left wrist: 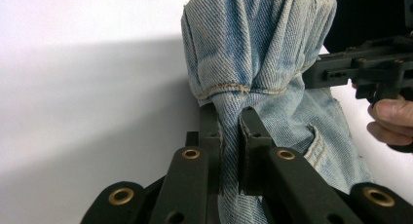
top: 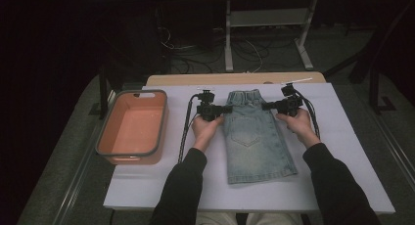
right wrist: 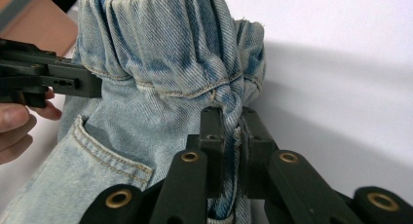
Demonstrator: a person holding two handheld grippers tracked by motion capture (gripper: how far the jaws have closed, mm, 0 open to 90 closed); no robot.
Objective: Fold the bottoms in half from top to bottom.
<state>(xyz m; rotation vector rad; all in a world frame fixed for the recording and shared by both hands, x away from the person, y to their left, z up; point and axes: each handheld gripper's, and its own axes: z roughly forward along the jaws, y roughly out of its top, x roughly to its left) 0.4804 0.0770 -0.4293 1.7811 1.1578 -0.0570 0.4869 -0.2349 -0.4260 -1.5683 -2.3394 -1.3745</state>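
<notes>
Denim bunches between both my claws.
Left claw and right claw each pinch the shorts' waistband near the worktop's far edge.

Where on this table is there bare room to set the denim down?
Free: the strip of white table between the orange bin and the denim shorts, and the patch right of the shorts to the table's right edge. Crowded: the waistband, where the left tool and right tool clamp it.
</notes>
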